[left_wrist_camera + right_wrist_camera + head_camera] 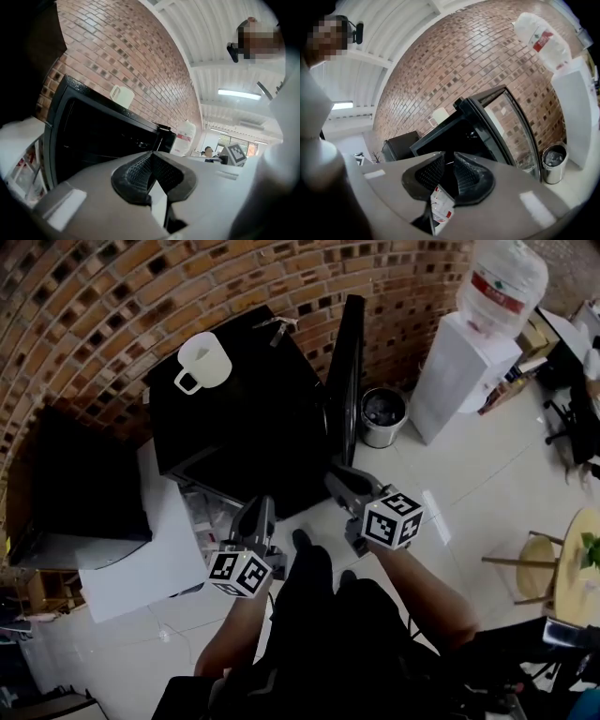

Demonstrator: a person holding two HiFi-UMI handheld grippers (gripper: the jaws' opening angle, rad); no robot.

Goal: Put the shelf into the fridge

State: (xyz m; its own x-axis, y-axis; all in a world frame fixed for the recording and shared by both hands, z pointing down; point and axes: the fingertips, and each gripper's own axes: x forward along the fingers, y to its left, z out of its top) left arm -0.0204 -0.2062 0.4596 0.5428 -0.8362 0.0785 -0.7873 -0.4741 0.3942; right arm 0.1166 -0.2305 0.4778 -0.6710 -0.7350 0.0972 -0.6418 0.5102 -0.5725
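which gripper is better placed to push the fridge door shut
Probably right: the right gripper is nearest the open fridge door, its jaws slightly apart and empty. The left gripper, with its jaws shut, faces the opening of the fridge, farther from the door.

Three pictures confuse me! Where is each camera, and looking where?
Head view: on the person's head, looking down at the fridge; left gripper, right gripper and forearms show.
Left gripper view: on the left gripper, facing the fridge; shut jaws show.
Right gripper view: on the right gripper, facing the fridge; parted jaws show.
Shared: mug atop fridge.
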